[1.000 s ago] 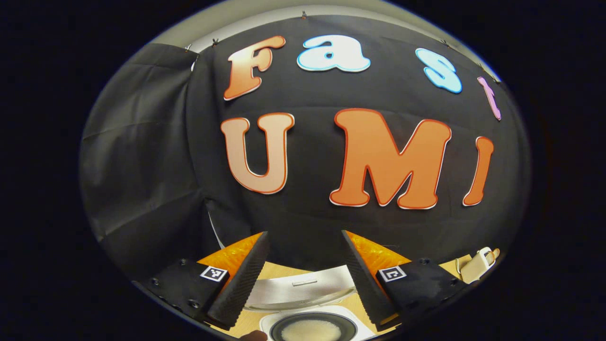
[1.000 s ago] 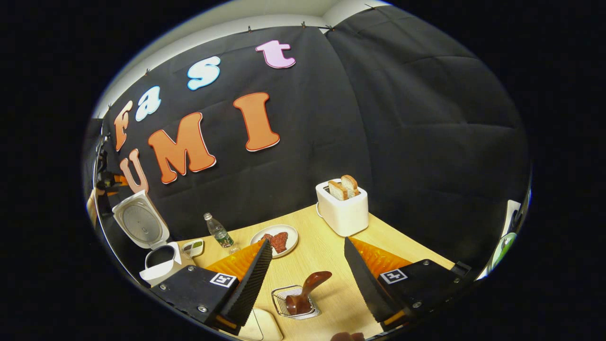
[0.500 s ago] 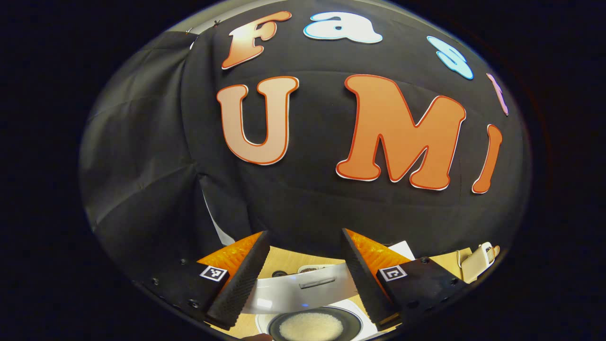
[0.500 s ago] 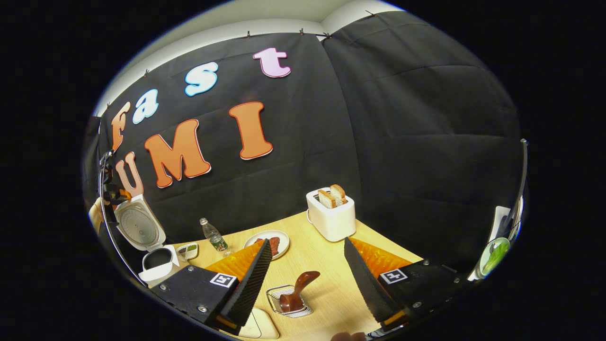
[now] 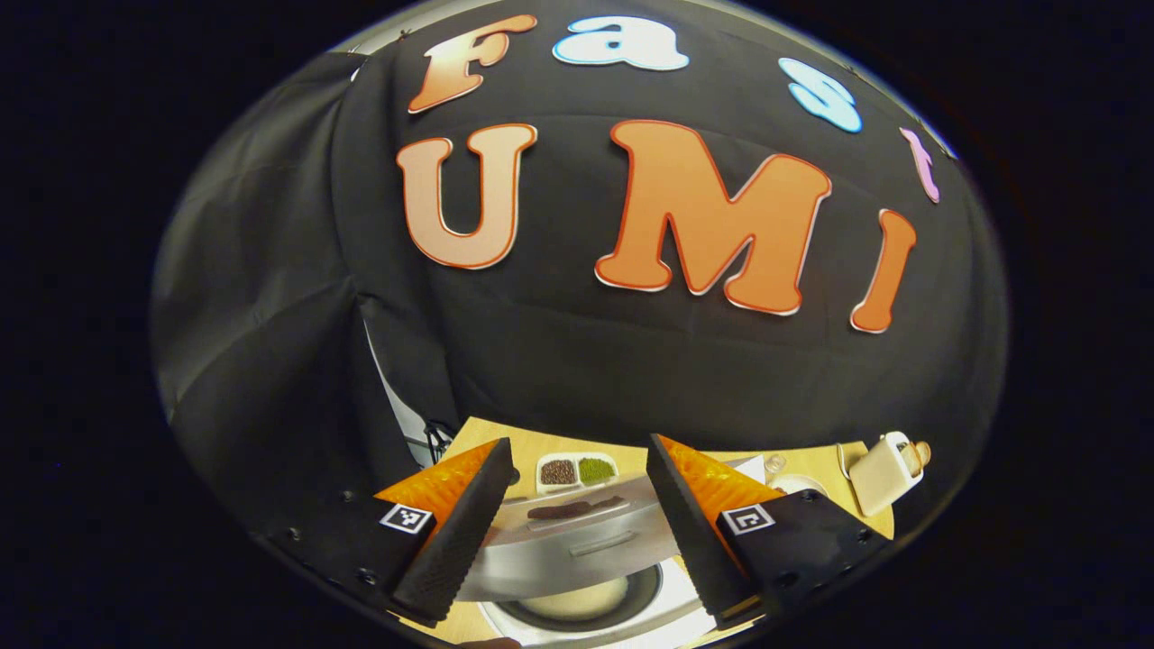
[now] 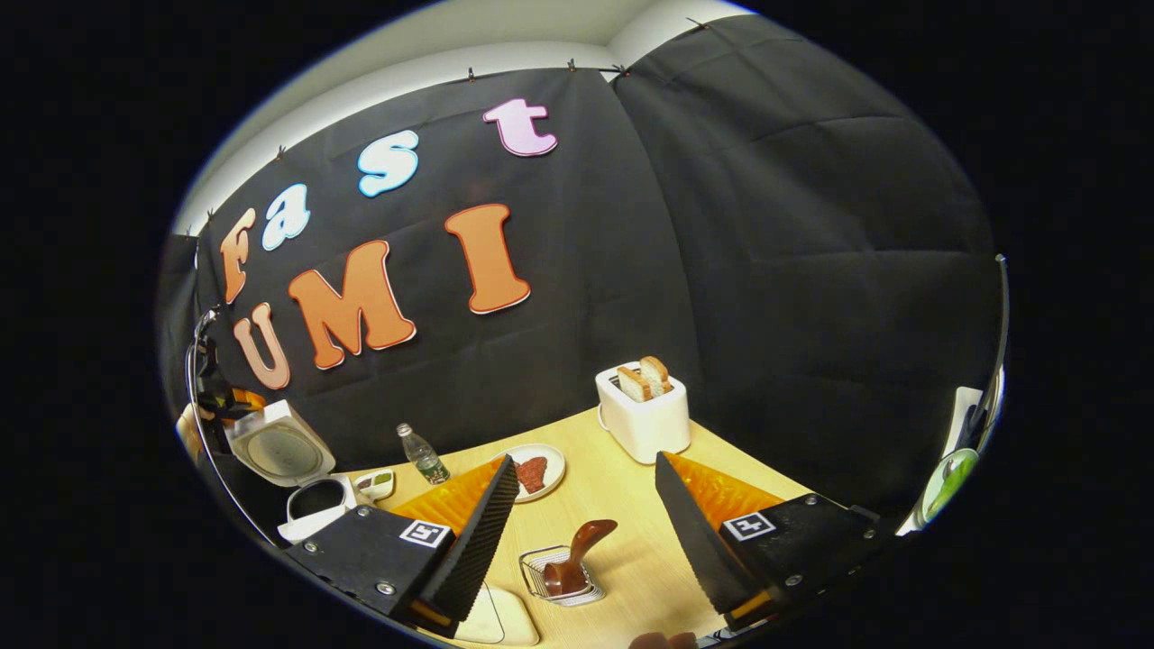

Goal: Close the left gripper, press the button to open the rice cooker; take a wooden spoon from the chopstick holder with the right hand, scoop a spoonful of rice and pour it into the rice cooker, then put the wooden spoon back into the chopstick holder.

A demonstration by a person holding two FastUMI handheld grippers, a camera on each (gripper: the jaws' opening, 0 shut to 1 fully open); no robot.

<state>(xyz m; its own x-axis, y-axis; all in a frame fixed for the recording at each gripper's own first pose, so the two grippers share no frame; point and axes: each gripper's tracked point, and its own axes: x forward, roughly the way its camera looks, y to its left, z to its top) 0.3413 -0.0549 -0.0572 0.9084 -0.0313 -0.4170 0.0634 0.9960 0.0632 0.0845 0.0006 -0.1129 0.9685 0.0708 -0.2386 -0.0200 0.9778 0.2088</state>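
Here the left hand-held gripper (image 5: 577, 523) is seen spread wide above the rice cooker (image 5: 586, 577), nothing held between its fingers; the cooker's lid (image 5: 577, 541) is partly raised over the pot, where rice (image 5: 577, 597) is visible. The right hand-held gripper (image 6: 581, 532) is likewise spread wide and empty, poised over the chopstick holder (image 6: 554, 577), in which the wooden spoon (image 6: 581, 550) is propped. On the light wooden surface (image 6: 631, 559) a toaster (image 6: 642, 415), a plate (image 6: 536, 470) and a bottle (image 6: 422, 455) are set, black cloth behind.
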